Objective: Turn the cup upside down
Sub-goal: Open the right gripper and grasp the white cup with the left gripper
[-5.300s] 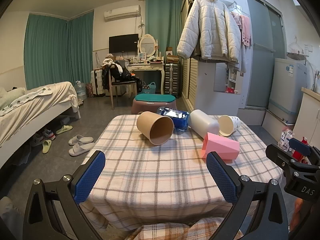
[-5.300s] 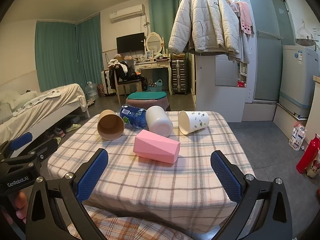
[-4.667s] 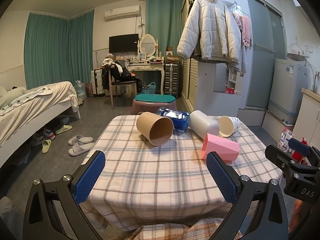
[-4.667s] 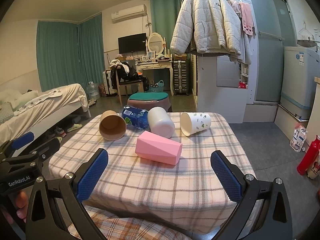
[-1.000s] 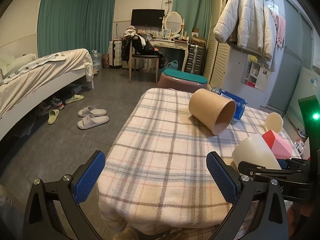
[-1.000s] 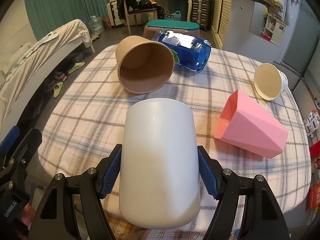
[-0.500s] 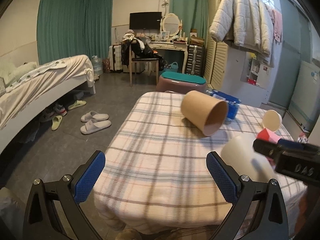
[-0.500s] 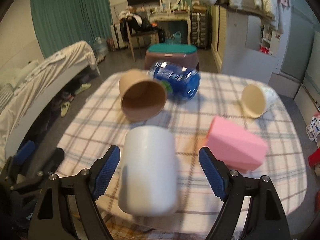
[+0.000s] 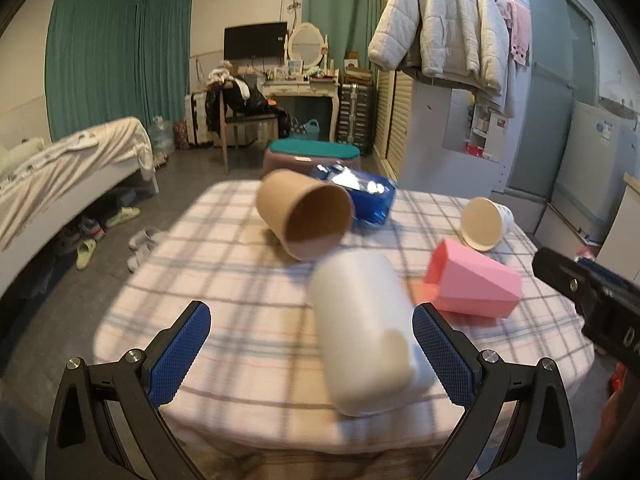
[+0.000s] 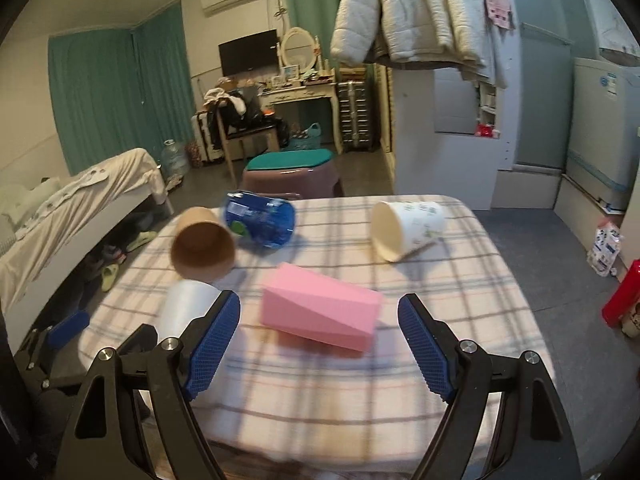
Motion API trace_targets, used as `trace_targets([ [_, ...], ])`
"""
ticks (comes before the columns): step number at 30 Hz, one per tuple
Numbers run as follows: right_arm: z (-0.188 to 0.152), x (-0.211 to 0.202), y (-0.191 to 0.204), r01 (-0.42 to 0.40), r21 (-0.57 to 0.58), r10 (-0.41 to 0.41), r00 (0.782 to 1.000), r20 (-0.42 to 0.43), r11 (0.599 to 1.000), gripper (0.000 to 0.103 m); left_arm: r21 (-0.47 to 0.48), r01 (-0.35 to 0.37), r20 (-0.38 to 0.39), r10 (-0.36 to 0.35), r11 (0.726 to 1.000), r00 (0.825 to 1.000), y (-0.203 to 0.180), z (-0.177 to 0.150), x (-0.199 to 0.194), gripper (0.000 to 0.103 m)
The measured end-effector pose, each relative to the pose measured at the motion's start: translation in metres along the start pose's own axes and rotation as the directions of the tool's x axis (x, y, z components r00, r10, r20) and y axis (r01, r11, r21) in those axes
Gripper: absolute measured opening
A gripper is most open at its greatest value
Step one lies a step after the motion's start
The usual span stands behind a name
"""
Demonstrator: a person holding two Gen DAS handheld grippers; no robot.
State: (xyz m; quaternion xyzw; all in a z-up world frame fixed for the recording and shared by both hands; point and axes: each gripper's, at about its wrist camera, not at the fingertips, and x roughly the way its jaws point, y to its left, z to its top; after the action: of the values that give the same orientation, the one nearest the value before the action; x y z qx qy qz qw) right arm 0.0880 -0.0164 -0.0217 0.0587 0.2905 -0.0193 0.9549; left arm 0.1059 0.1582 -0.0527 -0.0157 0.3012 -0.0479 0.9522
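A plain white cup [image 9: 366, 332] stands near the front edge of the checked table [image 9: 224, 280], blurred, base up as far as I can tell. It sits between the fingers of my open left gripper [image 9: 312, 354], close to the right finger. In the right wrist view the white cup [image 10: 186, 304] shows left of my open right gripper [image 10: 320, 344], which is empty. A pink faceted cup [image 10: 320, 312] lies on its side just beyond the right gripper. A brown paper cup [image 9: 304, 214] and a white printed cup [image 10: 404, 230] also lie on their sides.
A blue bottle [image 9: 360, 196] lies behind the brown cup. A stool with a teal top [image 9: 312, 152] stands beyond the table. A bed [image 9: 60, 168] is at the left, a cabinet and washing machine [image 10: 600, 136] at the right.
My right gripper has let go of the white cup and moved right, toward the pink cup. My left gripper has swung right so the white cup sits between its fingers.
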Motion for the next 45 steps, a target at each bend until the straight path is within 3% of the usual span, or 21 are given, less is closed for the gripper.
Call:
trace_targets([
  [7,-0.019,0.005,-0.036,0.002,0.063,0.000,0.999,-0.032,0.998,0.082,0.031,0.022,-0.079,-0.020,0.999,0.997,-0.027,-0.017,0.021,0.103],
  [14,-0.025,0.010,-0.047,0.001,0.066,0.002,0.999,-0.048,0.998,0.081,0.051,0.043,-0.121,-0.037,0.998,0.992,-0.036,-0.028,0.034,0.103],
  [16,-0.026,0.012,-0.047,0.000,0.067,0.003,0.999,-0.050,0.998,0.081,0.057,0.047,-0.116,-0.040,0.997,0.992,-0.036,-0.028,0.033,0.102],
  [18,-0.027,0.011,-0.047,-0.003,0.069,0.006,0.999,-0.051,0.998,0.081,0.063,0.072,-0.114,-0.064,0.995,0.991,-0.037,-0.027,0.031,0.093],
  [20,-0.028,0.011,-0.047,-0.005,0.069,0.008,0.999,-0.053,0.998,0.081,0.075,0.091,-0.114,-0.082,0.993,0.990,-0.038,-0.027,0.029,0.076],
  [27,-0.029,0.011,-0.045,-0.005,0.067,0.009,0.998,-0.058,0.998,0.081,0.111,0.103,-0.111,-0.091,0.988,0.990,-0.040,-0.027,0.026,0.076],
  [38,-0.031,0.018,-0.038,-0.004,0.060,0.009,0.997,-0.078,0.998,0.081,0.122,0.101,-0.044,-0.096,0.987,0.994,-0.030,0.011,0.013,0.074],
  [45,-0.030,0.022,-0.036,0.002,0.065,0.003,0.996,-0.085,0.998,0.081,0.127,0.114,-0.044,-0.109,0.985,0.993,-0.027,0.025,0.020,0.074],
])
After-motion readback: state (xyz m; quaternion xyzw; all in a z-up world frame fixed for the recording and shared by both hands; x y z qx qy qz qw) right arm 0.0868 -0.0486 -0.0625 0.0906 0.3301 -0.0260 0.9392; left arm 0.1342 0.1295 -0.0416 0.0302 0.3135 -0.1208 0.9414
